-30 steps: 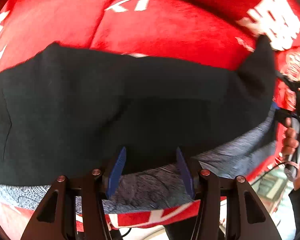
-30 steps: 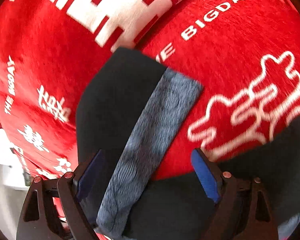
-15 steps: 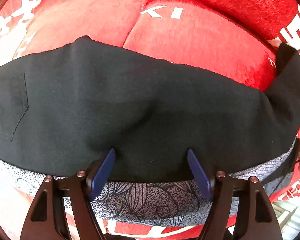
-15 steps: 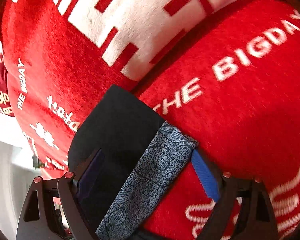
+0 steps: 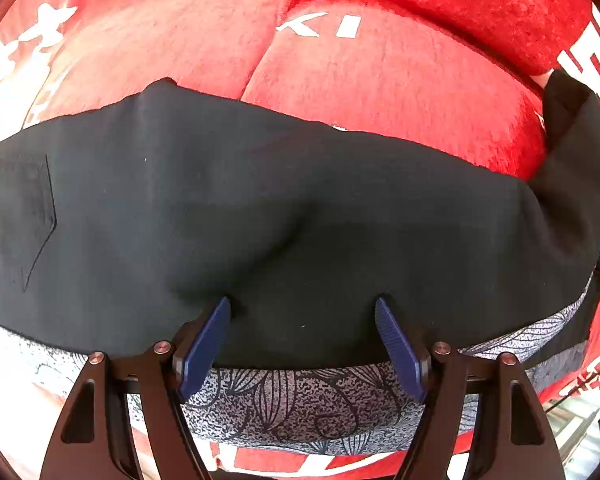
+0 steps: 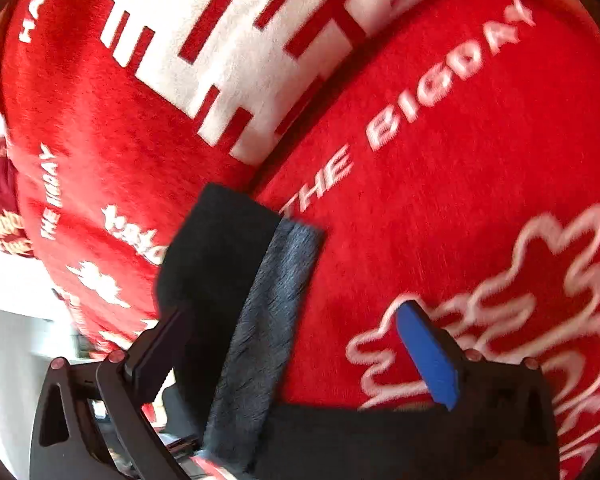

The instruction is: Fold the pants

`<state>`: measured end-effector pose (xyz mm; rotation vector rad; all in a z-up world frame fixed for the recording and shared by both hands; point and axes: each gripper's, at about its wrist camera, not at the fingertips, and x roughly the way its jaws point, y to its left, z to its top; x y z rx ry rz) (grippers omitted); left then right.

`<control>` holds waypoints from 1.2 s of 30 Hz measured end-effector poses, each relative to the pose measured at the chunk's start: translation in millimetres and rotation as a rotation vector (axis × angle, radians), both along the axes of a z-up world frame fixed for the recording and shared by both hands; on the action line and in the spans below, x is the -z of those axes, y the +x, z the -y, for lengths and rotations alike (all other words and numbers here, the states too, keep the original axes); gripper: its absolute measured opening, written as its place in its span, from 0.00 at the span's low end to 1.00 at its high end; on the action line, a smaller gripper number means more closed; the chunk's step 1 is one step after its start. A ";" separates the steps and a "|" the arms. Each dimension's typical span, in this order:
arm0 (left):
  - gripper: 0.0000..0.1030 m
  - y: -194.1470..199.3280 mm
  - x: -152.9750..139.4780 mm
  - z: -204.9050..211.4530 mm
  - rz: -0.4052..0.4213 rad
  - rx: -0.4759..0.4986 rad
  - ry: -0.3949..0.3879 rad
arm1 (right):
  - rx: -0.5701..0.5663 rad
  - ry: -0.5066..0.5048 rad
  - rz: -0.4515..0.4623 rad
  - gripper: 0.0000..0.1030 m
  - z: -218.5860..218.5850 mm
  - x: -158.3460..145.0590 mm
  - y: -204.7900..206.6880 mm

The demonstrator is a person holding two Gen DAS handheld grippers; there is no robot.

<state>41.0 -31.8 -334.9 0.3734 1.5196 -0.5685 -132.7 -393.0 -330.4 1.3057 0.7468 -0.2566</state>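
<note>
Black pants (image 5: 284, 208) w/ grey patterned side strip lie across red blanket (image 5: 380, 80). Left gripper (image 5: 302, 312) spread wide, fabric between its fingers, ungrasped. Right gripper (image 6: 296, 320) also released, straddling pant-leg end (image 6: 236, 272)

The pants (image 6: 236, 280) blur beyond the right gripper's fingers (image 6: 428, 360) — their near end is cut off by the frame's lower edge.

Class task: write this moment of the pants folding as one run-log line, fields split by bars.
step: fold pants | left tongs: open over black pants | right tongs: open around pants end | surface: red blanket
</note>
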 end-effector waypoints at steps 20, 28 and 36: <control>0.74 -52.8 -38.9 138.5 -0.086 0.194 -0.294 | -0.034 0.069 0.108 0.99 -1.9 56.6 119.7; 0.74 -53.0 -20.4 131.1 -0.148 0.134 -0.325 | -0.042 0.022 0.046 0.97 23.6 59.5 131.8; 0.74 -49.6 -18.3 130.1 -0.155 0.131 -0.325 | -0.125 -0.192 -0.130 0.76 28.7 34.7 126.7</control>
